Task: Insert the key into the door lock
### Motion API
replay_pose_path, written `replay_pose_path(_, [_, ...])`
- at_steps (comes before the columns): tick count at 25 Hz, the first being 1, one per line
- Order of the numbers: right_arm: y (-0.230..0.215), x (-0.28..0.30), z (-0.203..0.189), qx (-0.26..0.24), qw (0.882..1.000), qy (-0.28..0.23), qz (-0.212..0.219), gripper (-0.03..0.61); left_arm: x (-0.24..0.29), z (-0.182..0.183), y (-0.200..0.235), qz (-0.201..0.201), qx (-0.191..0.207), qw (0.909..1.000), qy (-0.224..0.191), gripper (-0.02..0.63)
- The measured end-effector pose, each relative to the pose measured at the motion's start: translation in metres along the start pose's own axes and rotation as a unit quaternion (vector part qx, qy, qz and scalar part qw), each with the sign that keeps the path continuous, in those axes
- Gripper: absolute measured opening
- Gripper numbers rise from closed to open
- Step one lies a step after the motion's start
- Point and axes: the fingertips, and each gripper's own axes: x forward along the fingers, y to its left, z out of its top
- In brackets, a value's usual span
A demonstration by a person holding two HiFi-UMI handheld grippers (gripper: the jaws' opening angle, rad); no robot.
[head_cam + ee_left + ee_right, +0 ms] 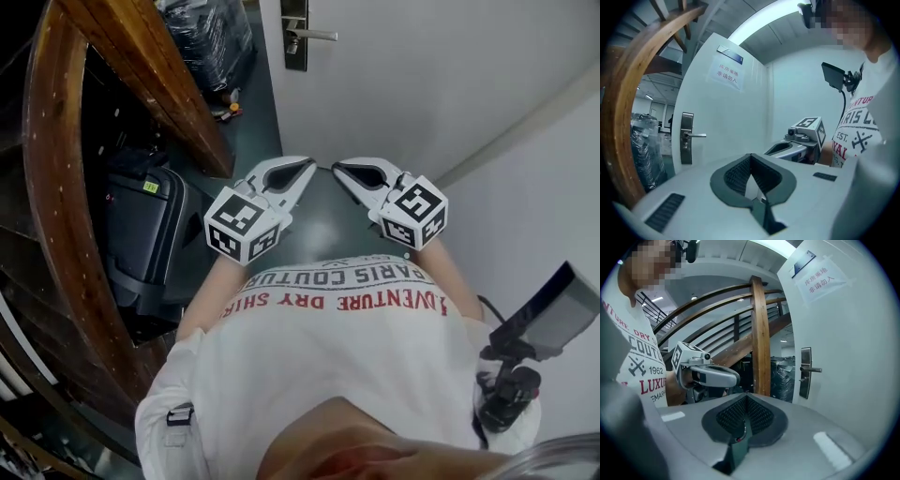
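The white door's steel lock plate with its lever handle [295, 36] is ahead of me; it also shows in the left gripper view as the lock plate [686, 138] and in the right gripper view as the lock plate [805, 372]. Both grippers are held level in front of a person's chest, tips nearly meeting. My right gripper [746, 395] is shut on a thin metal key [743, 430] with a red spot at its base. My left gripper [750, 155] has its tips together; a pale sliver sits between its pads, and I cannot tell what it is. Both stand well short of the door.
A curved wooden stair rail [56, 187] runs along the left, with a black suitcase [141, 234] and a plastic-wrapped bundle [206, 37] behind it. A paper notice [725, 75] hangs on the door. A white wall closes in the right side.
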Motion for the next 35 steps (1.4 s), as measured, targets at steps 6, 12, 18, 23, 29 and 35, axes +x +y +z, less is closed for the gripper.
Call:
replay_pose_path(6, [0.064, -0.049, -0.009, -0.012, 1.000, 0.008, 0.015, 0.002, -0.034, -0.011, -0.069, 0.015, -0.012, 0.9998, 0.005, 0.002])
replay_pose_path(12, [0.128, -0.163, -0.081, 0.010, 1.000, -0.001, 0.003, 0.002, -0.034, -0.065, -0.208, 0.001, -0.012, 0.9995, 0.029, 0.002])
replay_pose_path(18, [0.219, -0.283, -0.134, 0.019, 1.000, -0.012, -0.014, 0.002, -0.064, -0.103, -0.366, -0.015, -0.016, 0.9990, 0.038, 0.002])
replay_pose_path(23, [0.274, -0.336, -0.126, 0.009, 0.999, -0.032, -0.020, 0.002, -0.104, -0.097, -0.437, -0.008, -0.012, 0.9994, 0.031, 0.002])
replay_pose_path(29, [0.319, -0.356, -0.117, -0.007, 0.999, -0.034, -0.010, 0.002, -0.134, -0.088, -0.472, 0.003, -0.007, 0.9997, 0.023, 0.002])
replay_pose_path(35, [0.340, -0.359, -0.111, -0.012, 0.999, -0.040, -0.007, 0.002, -0.155, -0.086, -0.483, 0.007, -0.002, 0.9997, 0.023, 0.002])
